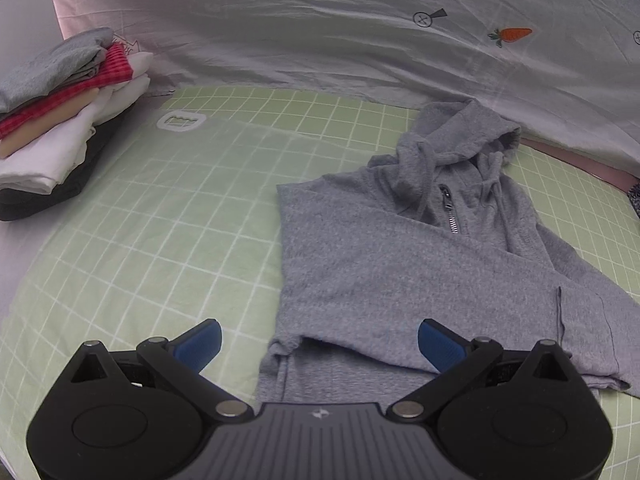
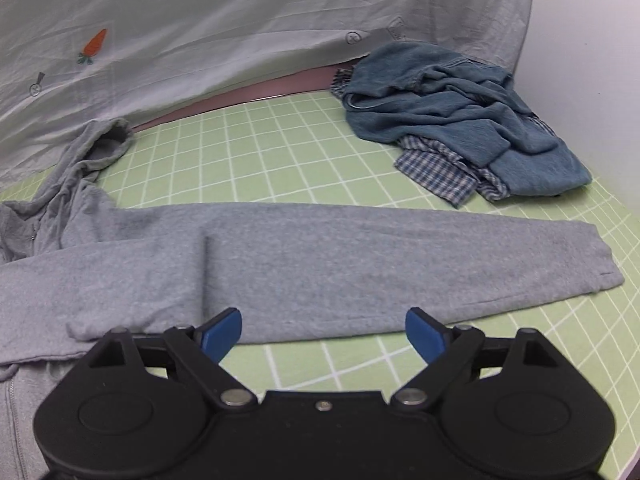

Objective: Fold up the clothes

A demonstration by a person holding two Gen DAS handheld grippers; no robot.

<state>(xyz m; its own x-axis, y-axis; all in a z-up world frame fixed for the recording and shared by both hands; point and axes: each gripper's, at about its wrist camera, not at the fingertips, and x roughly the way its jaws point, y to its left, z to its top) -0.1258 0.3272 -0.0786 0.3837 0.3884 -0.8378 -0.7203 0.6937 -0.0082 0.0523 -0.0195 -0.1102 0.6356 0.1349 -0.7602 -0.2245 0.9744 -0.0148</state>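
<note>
A grey zip hoodie (image 1: pixel 384 256) lies flat on the green checked mat (image 1: pixel 168 216), hood toward the back, one side folded across its front. My left gripper (image 1: pixel 320 340) hovers open over the hoodie's lower left edge, nothing between its blue pads. In the right wrist view the same grey hoodie (image 2: pixel 120 276) stretches one sleeve (image 2: pixel 400 264) out to the right across the mat (image 2: pixel 280 160). My right gripper (image 2: pixel 324 332) stands open just short of the sleeve's near edge, holding nothing.
A stack of folded clothes (image 1: pixel 60 120) stands at the mat's back left. A crumpled heap of blue denim and checked garments (image 2: pixel 460 120) lies at the back right. A pale sheet with carrot prints (image 1: pixel 360 40) hangs behind.
</note>
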